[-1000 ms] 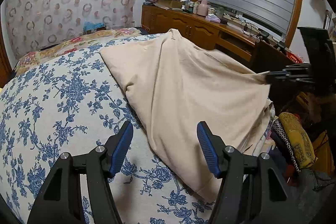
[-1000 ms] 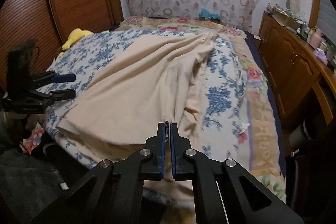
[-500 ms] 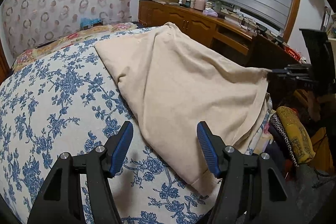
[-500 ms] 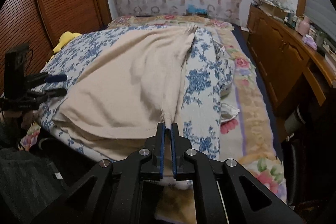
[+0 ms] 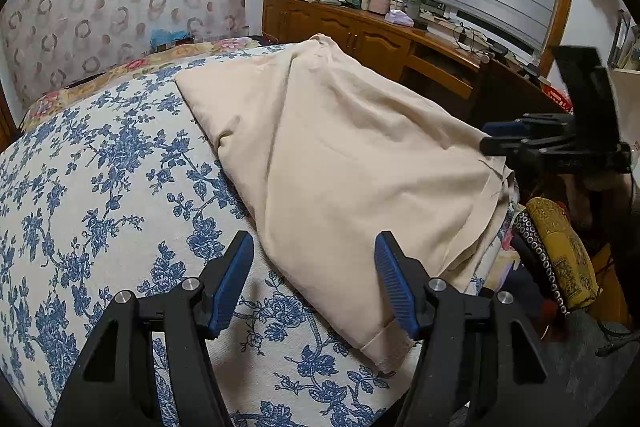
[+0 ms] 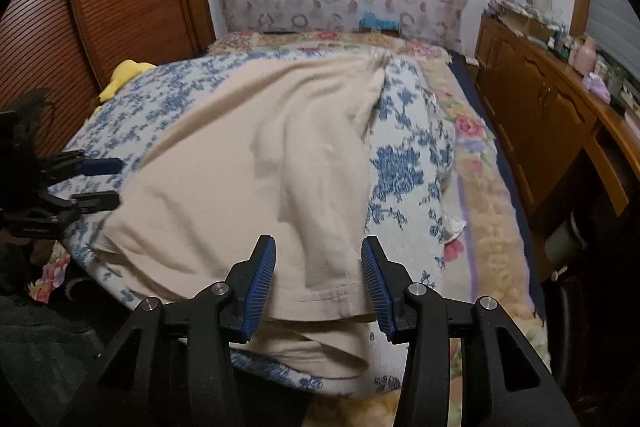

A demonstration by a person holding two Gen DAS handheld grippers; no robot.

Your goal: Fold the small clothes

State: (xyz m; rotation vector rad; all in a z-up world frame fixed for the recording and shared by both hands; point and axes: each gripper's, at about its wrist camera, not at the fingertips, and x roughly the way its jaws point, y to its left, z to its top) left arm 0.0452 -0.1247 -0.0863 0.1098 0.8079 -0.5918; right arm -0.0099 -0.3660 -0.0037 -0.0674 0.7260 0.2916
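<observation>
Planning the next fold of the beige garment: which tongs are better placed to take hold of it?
Right. The right tongs, just opened, sit over the beige garment's hem. The left tongs, also open, straddle its edge, mostly over the floral bedspread.

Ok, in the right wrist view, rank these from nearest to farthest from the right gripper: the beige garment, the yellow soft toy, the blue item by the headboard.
1. Beige garment: its hem lies right at the right gripper, between the open jaws.
2. Yellow soft toy: far left edge of the bed, by the wooden panel.
3. Blue item: at the head of the bed, against the patterned headboard.
</observation>
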